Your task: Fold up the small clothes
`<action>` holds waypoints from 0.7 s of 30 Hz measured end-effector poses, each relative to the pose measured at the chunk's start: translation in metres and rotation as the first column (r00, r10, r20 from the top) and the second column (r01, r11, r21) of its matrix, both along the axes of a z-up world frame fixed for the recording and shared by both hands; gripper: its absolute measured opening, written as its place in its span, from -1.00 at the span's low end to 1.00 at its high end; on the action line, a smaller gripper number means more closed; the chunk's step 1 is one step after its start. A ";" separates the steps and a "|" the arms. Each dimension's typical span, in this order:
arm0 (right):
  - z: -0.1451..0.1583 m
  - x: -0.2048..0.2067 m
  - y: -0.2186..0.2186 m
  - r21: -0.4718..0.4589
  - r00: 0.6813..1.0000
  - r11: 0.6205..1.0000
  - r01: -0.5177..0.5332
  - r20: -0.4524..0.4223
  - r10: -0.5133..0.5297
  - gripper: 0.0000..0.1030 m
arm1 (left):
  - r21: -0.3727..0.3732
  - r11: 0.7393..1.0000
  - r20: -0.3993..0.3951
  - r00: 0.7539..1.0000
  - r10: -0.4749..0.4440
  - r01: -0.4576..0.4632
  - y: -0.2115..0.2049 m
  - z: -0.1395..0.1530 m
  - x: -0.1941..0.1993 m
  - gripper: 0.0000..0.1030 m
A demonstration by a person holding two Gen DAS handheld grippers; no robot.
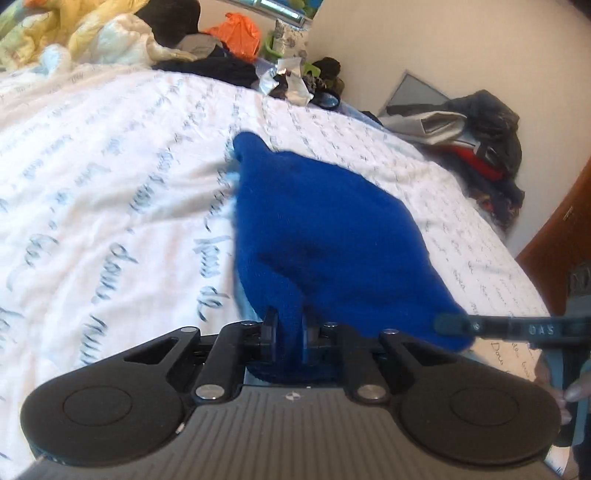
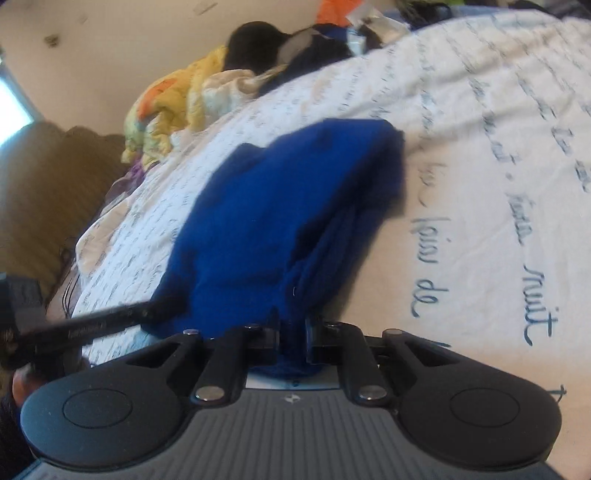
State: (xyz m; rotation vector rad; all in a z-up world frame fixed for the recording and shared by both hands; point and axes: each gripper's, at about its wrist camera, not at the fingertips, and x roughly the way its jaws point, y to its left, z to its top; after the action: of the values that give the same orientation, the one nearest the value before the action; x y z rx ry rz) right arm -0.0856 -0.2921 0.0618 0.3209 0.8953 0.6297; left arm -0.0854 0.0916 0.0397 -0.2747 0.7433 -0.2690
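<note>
Blue knit garment (image 1: 314, 221): a small royal-blue knitted piece, held up at its near edge over the bed, its far part draped down toward the sheet; seen also from the right wrist (image 2: 280, 206).
Garment and tongs: both tongs hold the near edge, one at each end of it, with the cloth stretched between them and falling away ahead of the fingers.
Left tongs (image 1: 286, 334): nearly closed, fingers pinching a bunched fold of the blue knit; the cloth fills the narrow gap between them.
Right tongs (image 2: 291, 338): likewise nearly closed, clamped on a gathered fold of the same knit; in the left wrist view their dark fingers (image 1: 454, 325) meet the garment's right corner.
Long axis: runs from the held edge away toward the far side of the bed, narrowing to a rounded tip (image 1: 251, 146) that points away from the person.
Bed sheet (image 1: 110, 184): white, printed with rows of blue handwriting, lying under the garment.
Far edge of bed: a yellow patterned quilt (image 2: 166, 107), dark clothes (image 1: 218, 70) and an orange bag (image 1: 236, 33) heaped beyond the sheet.
Right of bed: a pile of dark and red clothing (image 1: 484, 147) against the wall.
</note>
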 end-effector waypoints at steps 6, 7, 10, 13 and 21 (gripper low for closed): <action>-0.017 0.010 -0.013 -0.025 0.999 1.000 -0.006 -0.043 0.005 -0.61 | 0.161 0.986 0.080 0.995 -0.053 0.040 -0.013 0.011 -0.025 0.33; -0.011 0.014 -0.018 -0.015 0.999 1.000 0.028 -0.042 -0.028 -0.49 | 0.153 0.987 0.130 0.990 -0.059 0.039 -0.015 0.020 -0.029 0.52; 0.013 0.033 -0.023 0.028 0.994 0.997 0.075 0.077 -0.077 -0.06 | 0.167 0.982 0.226 0.966 -0.126 0.089 -0.033 0.035 -0.017 0.73; 0.027 0.073 0.005 -0.005 0.992 0.999 0.052 0.119 -0.051 0.05 | 0.189 0.970 0.195 0.962 -0.193 0.156 -0.061 0.028 0.023 0.63; -0.014 0.163 0.064 -0.216 0.993 0.976 0.032 0.119 -0.006 0.07 | 0.302 0.941 0.146 0.968 -0.202 0.151 -0.096 -0.017 0.083 0.75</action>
State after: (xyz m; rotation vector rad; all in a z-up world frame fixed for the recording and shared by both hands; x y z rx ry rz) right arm 0.0771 -0.2279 0.0480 0.0942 0.8379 0.5217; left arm -0.0028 -0.0046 0.0231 0.0946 0.6229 -0.3465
